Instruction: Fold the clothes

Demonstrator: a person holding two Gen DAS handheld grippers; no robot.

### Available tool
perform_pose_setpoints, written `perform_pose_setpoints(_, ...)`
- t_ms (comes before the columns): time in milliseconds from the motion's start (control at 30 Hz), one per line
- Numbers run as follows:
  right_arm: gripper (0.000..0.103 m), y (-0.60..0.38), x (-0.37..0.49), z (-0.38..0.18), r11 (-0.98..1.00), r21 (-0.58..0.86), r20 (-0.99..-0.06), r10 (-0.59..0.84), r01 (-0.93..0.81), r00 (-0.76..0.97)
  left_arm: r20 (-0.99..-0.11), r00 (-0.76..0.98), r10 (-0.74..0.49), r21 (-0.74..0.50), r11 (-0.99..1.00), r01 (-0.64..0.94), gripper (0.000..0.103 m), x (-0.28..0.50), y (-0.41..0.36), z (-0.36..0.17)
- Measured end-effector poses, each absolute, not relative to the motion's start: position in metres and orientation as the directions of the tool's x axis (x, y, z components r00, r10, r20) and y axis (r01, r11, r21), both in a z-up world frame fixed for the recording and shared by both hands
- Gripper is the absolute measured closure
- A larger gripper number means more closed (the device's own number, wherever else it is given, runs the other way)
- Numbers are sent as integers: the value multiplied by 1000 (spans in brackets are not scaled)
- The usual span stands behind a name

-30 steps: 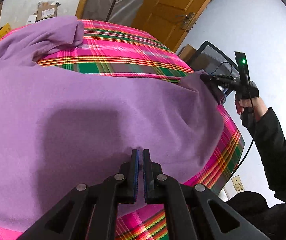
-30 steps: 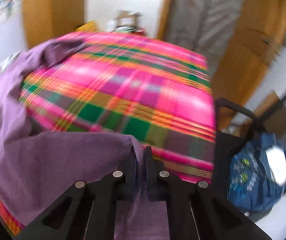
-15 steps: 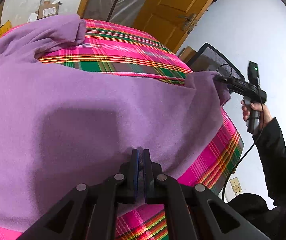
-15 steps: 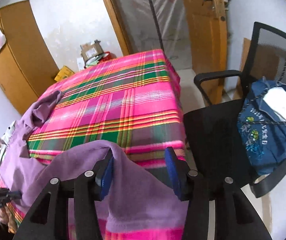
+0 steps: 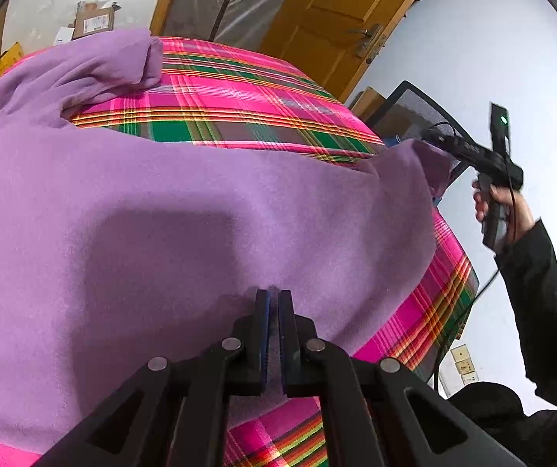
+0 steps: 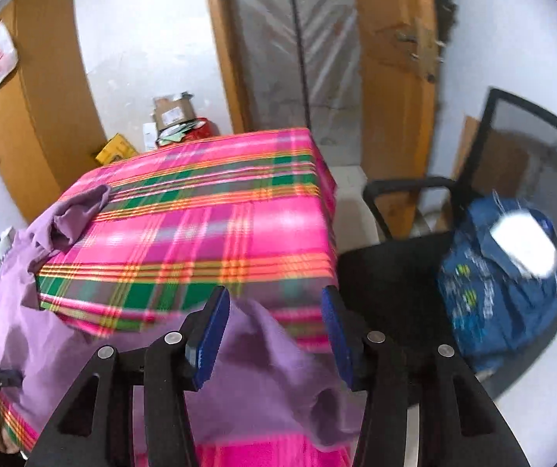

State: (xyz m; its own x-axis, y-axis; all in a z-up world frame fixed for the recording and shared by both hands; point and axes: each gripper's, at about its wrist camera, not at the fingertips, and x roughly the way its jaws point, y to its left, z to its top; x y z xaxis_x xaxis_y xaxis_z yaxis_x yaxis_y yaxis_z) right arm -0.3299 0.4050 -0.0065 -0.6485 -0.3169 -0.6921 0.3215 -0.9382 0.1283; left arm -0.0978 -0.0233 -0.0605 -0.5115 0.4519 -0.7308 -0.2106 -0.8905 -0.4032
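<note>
Left wrist view: sits low at the near edge of the plaid-covered table [image 5: 239, 101], close over the purple garment [image 5: 142, 214], facing across toward the wooden door [image 5: 340, 19]. Right wrist view: higher, off the table's right corner, looking along the table [image 6: 208, 225] toward the doorway. Shared: tabletop, garment [image 6: 259, 358], black chair [image 6: 395, 272], door.

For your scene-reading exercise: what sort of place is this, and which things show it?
Probably a room in a home: a table under a plaid cloth, a wooden door, and a mesh office chair holding a blue bag.
</note>
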Motion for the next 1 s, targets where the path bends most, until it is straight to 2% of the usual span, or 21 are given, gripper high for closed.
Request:
perform_pose_setpoints(67,52,406,-343,-7,-947,160,-698,-308,279,-646,-730,-513,452,-406,-890,-207,100,-97,-24,-61)
perform_pose_setpoints(200,52,427,-344,-3,-939,263,-637,-341,221,-691,-728,-513,455,-411,-888,-205,100,-96,-24,-61)
perform_pose_setpoints(467,52,496,-310,-35,-928,372,-654,-284,28,-701,-717,-531,452,-381,-892,-246,100,-93,-15,-49)
perform_pose_setpoints(567,52,518,-287,-55,-884,466,-644,-323,-20,-694,-686,-543,485,-382,-875,-298,100,-89,-5,-38)
perform_pose_setpoints(667,50,531,-270,-73,-825,563,-608,-376,-46,-699,-668,-527,525,-378,-850,-367,87,-87,12,-32)
perform_pose_setpoints(700,45,535,-264,-79,-803,594,-595,-392,-54,-702,-663,-521,539,-376,-840,-390,81,-86,18,-31)
perform_pose_setpoints(733,41,536,-261,-83,-786,616,-585,-412,-51,-699,-665,-512,543,-369,-836,-407,79,-86,24,-30)
perform_pose_setpoints(1000,41,500,-287,-87,-781,616,-605,-552,101,-574,-709,-461,533,-292,-818,-496,79,-91,64,-37)
